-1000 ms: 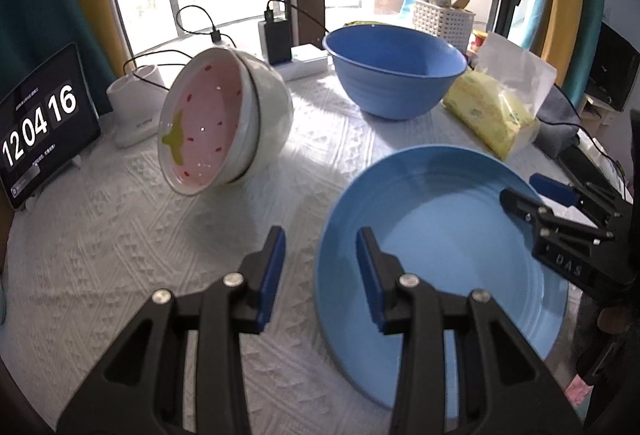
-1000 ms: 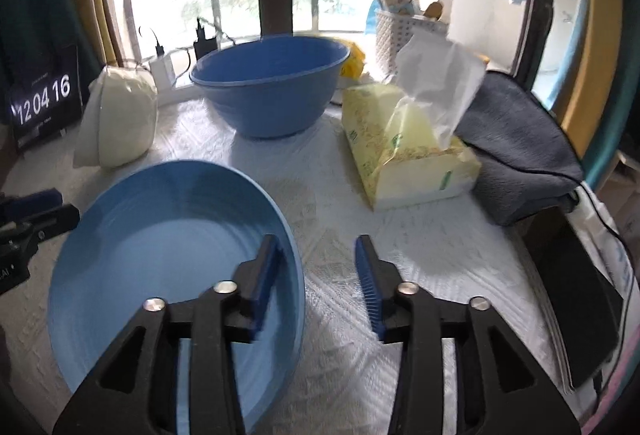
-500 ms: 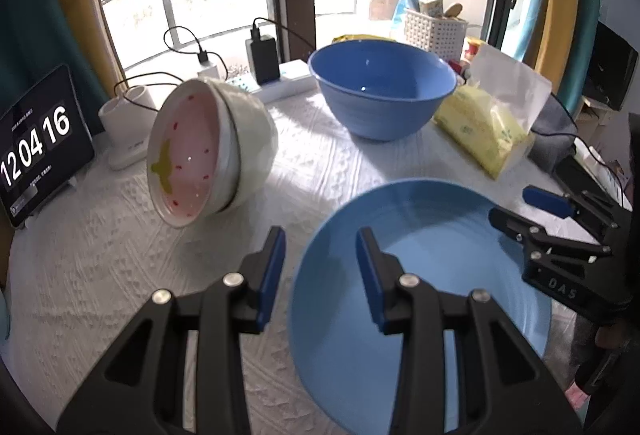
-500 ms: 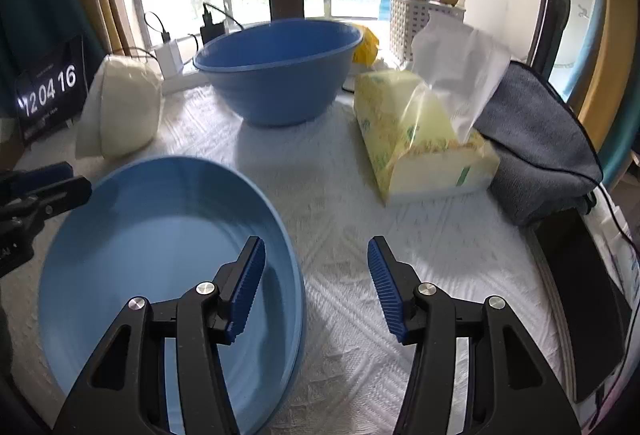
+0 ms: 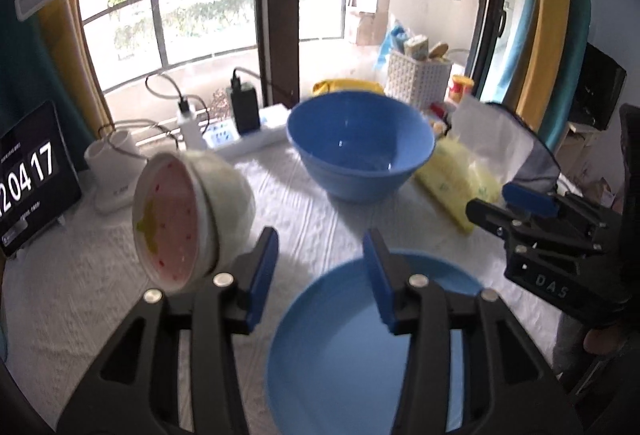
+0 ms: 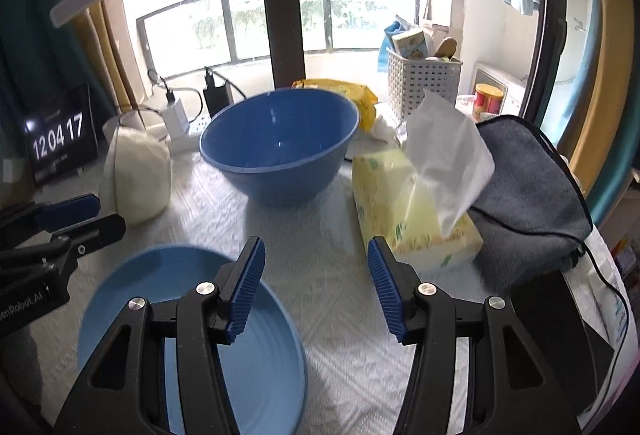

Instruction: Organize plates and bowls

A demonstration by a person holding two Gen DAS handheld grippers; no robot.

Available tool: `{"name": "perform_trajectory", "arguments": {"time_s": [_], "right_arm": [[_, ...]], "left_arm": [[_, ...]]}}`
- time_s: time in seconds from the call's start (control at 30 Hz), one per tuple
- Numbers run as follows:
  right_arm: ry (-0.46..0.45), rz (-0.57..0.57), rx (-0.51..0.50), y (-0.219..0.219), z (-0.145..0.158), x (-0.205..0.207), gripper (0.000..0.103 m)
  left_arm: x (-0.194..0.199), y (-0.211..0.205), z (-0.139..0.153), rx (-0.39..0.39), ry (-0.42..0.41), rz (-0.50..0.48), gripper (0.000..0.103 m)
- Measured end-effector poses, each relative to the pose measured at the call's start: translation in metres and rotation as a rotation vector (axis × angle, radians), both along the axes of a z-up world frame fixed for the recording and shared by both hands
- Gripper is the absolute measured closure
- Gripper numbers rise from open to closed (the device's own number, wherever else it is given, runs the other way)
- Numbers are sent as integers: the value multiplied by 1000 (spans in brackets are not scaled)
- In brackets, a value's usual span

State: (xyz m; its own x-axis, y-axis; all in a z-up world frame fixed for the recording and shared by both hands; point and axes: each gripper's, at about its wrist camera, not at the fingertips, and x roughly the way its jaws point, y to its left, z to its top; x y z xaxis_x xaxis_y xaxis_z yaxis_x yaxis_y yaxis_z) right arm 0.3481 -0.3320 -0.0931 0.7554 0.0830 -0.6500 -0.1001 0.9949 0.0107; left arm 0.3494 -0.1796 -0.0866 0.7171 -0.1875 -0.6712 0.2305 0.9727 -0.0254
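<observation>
A blue plate [image 5: 340,347] lies flat on the white tablecloth near the front; it also shows in the right wrist view [image 6: 256,363]. A large blue bowl [image 5: 360,151] stands upright behind it, also seen in the right wrist view [image 6: 280,147]. A white bowl with a pink strawberry-pattern inside [image 5: 188,219] lies tipped on its side at the left, seen from behind in the right wrist view [image 6: 138,181]. My left gripper [image 5: 320,271] is open and empty above the plate's far left rim. My right gripper [image 6: 316,291] is open and empty above the cloth at the plate's right.
A yellow tissue pack [image 6: 412,211] and a dark grey cloth [image 6: 528,195] lie at the right. A clock tablet [image 5: 28,175], chargers on a power strip [image 5: 244,123] and a white basket [image 6: 424,83] line the back edge.
Both grippers have lifted and pulled back from the blue plate, which stays on the cloth. The right gripper's jaws have opened wider. The bowls have not moved.
</observation>
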Motion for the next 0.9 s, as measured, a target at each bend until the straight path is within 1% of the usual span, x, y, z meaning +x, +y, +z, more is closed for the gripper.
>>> {"name": "perform_trajectory", "arguments": {"time_s": [0.27, 0.43, 0.57, 0.73, 0.9], "right_arm": [[-38, -25, 13, -9, 20, 21, 47], [-45, -25, 14, -9, 24, 30, 47], [-54, -21, 8, -7, 27, 39, 47], [-57, -33, 14, -10, 27, 56, 47], [-49, -43, 28, -15, 20, 79, 47]], "left_arm": [[19, -5, 10, -9, -23, 7, 57], [31, -6, 11, -11, -29, 14, 57], [43, -9, 12, -23, -51, 19, 57], [66, -10, 7, -47, -68, 41, 57], [93, -9, -4, -74, -56, 80, 57]]}}
